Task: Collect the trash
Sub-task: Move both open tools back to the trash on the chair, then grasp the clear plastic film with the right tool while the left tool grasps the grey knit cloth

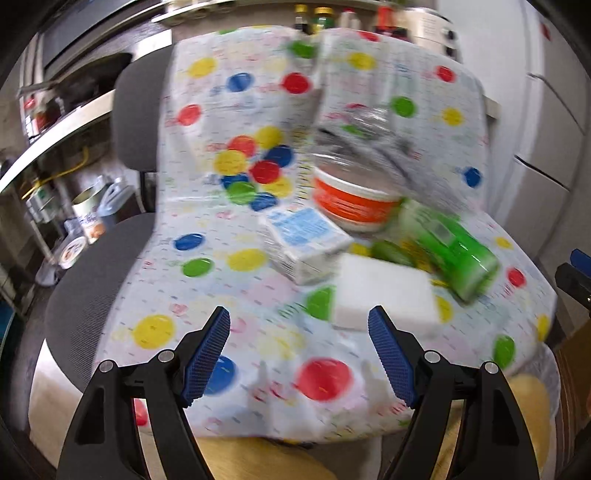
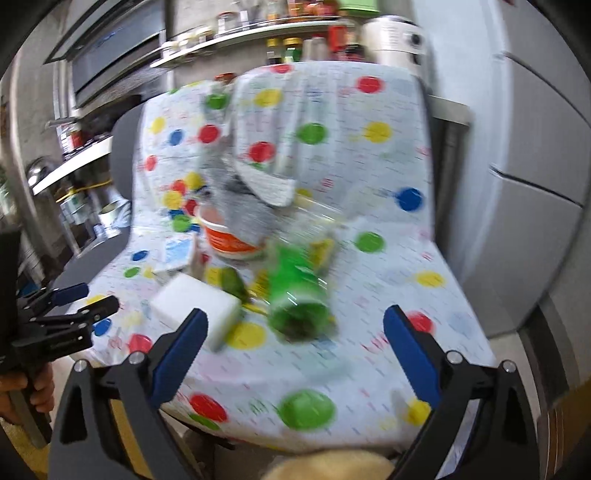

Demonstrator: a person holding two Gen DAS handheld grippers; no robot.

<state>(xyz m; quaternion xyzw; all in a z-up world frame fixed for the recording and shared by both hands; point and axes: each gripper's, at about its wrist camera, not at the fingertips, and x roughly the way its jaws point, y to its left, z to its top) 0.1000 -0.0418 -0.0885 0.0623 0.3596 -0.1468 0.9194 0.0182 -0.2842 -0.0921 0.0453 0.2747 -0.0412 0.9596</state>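
Left wrist view, left claw [image 1: 299,325] spread, white block [image 1: 384,297] just beyond its right fingertip [image 1: 380,325].

a home kitchen: behind the chair [image 2: 122,155] stand shelves [image 2: 251,31] with sauce bottles [image 2: 291,50], and a refrigerator [image 2: 524,147] beside it.

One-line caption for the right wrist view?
Open right claw faces green bottle and white block on dotted chair cover.

Black plastic linkages with silver rivets are being shown on the left gripper [image 1: 299,325] and right gripper [image 2: 295,326]; blue textured pads [image 1: 388,347] are being carried on each finger.
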